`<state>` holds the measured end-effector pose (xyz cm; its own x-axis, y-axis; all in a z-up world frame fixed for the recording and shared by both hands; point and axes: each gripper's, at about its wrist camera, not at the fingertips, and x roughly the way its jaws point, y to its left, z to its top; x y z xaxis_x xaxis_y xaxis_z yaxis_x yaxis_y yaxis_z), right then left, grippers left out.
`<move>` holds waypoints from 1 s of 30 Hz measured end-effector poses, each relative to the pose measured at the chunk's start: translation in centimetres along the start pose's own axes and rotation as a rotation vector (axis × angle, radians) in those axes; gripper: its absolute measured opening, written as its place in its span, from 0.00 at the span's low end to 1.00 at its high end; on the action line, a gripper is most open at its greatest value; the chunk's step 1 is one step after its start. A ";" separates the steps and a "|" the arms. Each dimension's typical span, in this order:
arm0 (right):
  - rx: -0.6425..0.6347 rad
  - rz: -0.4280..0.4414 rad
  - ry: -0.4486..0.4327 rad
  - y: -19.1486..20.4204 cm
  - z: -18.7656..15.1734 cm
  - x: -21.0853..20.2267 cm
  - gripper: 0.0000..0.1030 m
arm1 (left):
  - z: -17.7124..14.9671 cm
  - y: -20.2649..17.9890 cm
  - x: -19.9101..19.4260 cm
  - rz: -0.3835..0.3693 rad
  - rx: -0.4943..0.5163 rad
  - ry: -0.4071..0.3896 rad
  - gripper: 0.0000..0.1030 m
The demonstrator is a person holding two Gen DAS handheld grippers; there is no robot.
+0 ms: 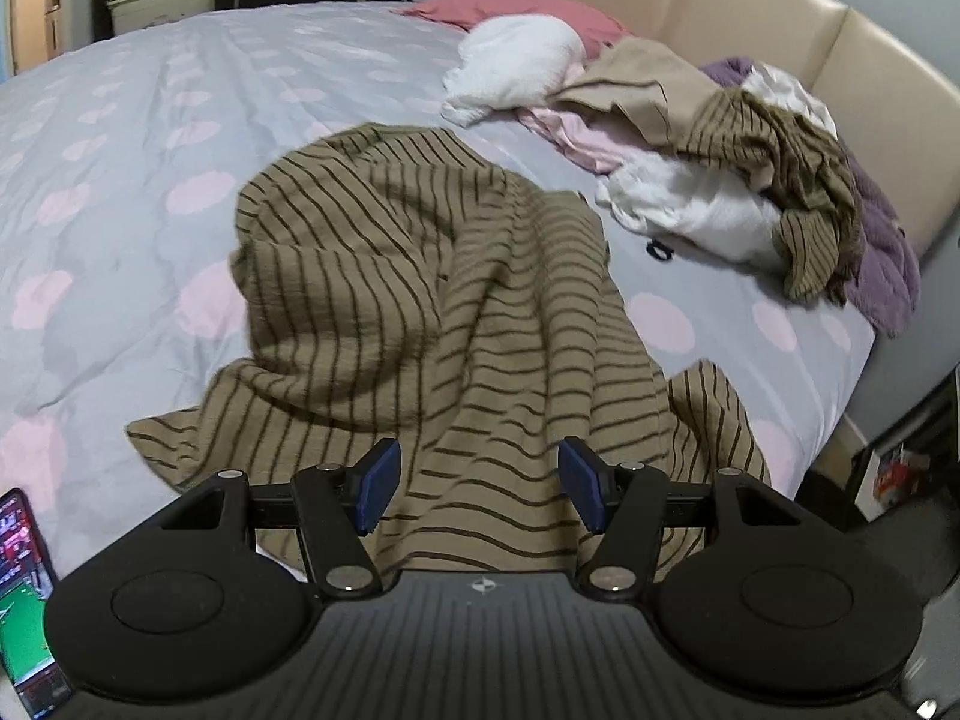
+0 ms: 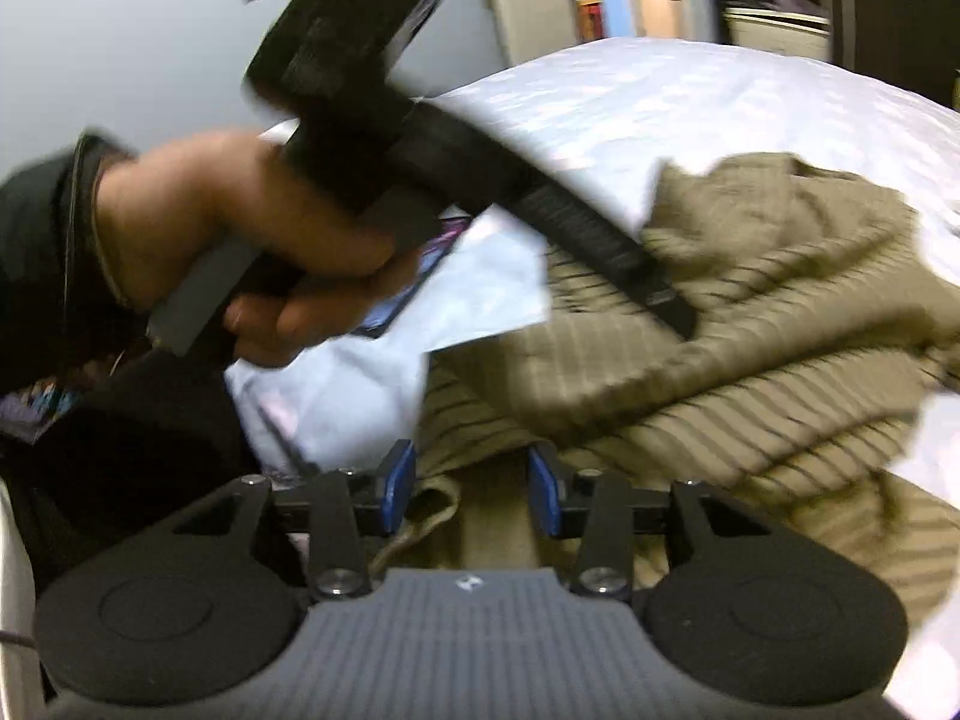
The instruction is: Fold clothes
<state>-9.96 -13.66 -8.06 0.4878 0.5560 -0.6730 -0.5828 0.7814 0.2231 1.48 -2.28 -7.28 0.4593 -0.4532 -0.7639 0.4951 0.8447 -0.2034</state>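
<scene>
Left tool: the left tool hangs over the near edge of the striped garment, blue pads spread wide, cloth beneath them but nothing pinched.
Right tool: the right tool sits low at a hem of the same garment, jaws parted, a fold lying in the gap, not clamped.
Left hand: in the right wrist view the left hand grips its tool's handle, crossing above the cloth.
Garment: bunched in the middle of the bed, well apart from the clothes pile by the headboard.
Risk one: I reckon a closing tool could bite several layers at once here, because the cloth is heaped in deep folds.
Risk two: the two tools work close together; a collision looks possible.
Risk three: the phone at the bed's edge could get dragged.
Material: tan knit with thin dark stripes, soft, limp, rumpled; duvet pale blue with pink spots, lightly creased.
</scene>
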 end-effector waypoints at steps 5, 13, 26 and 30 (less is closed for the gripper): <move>0.090 -0.099 -0.015 -2.9 -0.8 -2.2 0.45 | 0.6 -1.5 1.4 -0.009 0.046 -0.003 0.55; 0.194 -0.200 -0.031 -5.3 -1.5 -4.0 0.45 | 0.8 -4.0 5.1 0.086 0.171 0.013 0.27; 0.239 -0.267 -0.050 -6.9 -1.6 -3.8 0.46 | -0.5 2.1 -1.2 0.088 -0.003 -0.126 0.02; 0.278 -0.322 -0.060 -7.9 -0.9 -3.3 0.47 | -2.7 4.5 -4.6 0.126 -0.042 -0.152 0.02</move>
<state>-7.59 -21.89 -8.25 0.6578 0.2807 -0.6989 -0.2014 0.9597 0.1959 -0.37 4.37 -6.28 0.6233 -0.3780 -0.6845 0.3967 0.9072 -0.1398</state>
